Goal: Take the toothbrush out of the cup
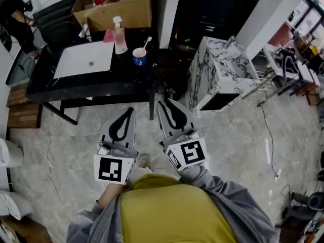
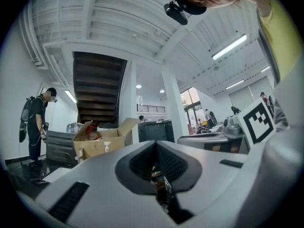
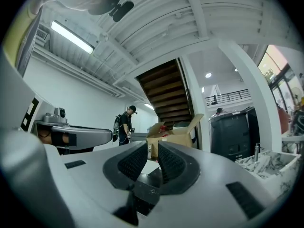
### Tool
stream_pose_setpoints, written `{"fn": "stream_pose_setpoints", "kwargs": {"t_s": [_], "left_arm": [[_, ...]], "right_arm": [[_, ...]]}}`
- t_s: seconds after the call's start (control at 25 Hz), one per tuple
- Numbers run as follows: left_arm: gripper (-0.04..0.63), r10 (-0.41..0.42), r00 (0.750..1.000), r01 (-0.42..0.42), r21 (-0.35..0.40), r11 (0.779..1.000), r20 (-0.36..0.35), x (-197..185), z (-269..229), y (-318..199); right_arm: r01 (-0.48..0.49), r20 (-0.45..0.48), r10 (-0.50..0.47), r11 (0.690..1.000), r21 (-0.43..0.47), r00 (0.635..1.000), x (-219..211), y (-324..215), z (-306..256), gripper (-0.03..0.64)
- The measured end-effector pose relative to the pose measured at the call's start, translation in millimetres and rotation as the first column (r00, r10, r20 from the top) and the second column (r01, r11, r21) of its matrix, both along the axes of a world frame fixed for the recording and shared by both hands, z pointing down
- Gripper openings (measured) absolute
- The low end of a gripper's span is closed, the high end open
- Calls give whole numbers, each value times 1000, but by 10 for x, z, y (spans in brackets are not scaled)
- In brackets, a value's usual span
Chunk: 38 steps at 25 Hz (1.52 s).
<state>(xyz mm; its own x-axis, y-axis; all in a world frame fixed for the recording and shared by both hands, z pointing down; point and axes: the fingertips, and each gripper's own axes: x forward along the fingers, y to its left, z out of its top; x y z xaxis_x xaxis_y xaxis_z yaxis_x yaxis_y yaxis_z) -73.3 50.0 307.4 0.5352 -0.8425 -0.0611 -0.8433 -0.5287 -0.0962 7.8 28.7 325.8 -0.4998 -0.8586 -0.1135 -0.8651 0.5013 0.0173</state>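
Closest in, the left gripper (image 1: 128, 111) has its jaws together on nothing, and the right gripper (image 1: 165, 104) is partly open and empty. Well ahead, between them, one cup (image 1: 139, 56) holds one toothbrush (image 1: 147, 41). Pulling it aslant could tip the cup or knock the one bottle (image 1: 120, 35) just beside it.

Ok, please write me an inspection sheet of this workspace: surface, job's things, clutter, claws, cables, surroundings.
Surface: black counter with white sink.
Job's things: toothbrush stands in blue cup, right of the sink.
Clutter: pink soap bottle, faucet.
Claws: left claw shut, empty; right claw open, empty; both away from the counter.
Cables: one cable on the floor, right side.
Surroundings: cardboard box, marble cabinet, a person at back left.
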Motion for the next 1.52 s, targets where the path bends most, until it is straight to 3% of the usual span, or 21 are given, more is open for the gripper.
{"fn": "stream_pose_setpoints", "kwargs": {"t_s": [0.4,0.8,1.16,1.52], "left_arm": [[2,42,999,-43,-34,998,-31,-114,138,-591],[2,34,999,-36,-52,998,-39,-158,206,-1083],[2,31,999,-32,-24,999,-26,-129,175,-2028],[2,-12,1000,11,-60,998,-12,4,302,-3068]], "right_arm": [[-57,-8,57,997,-52,998,-46,-504,152,80],[-36,1,36,998,-59,999,-120,-1092,207,80],[20,-4,-20,999,-38,1000,-193,-2135,281,80],[101,-48,-104,992,-75,993,-138,-3252,637,84]]}}
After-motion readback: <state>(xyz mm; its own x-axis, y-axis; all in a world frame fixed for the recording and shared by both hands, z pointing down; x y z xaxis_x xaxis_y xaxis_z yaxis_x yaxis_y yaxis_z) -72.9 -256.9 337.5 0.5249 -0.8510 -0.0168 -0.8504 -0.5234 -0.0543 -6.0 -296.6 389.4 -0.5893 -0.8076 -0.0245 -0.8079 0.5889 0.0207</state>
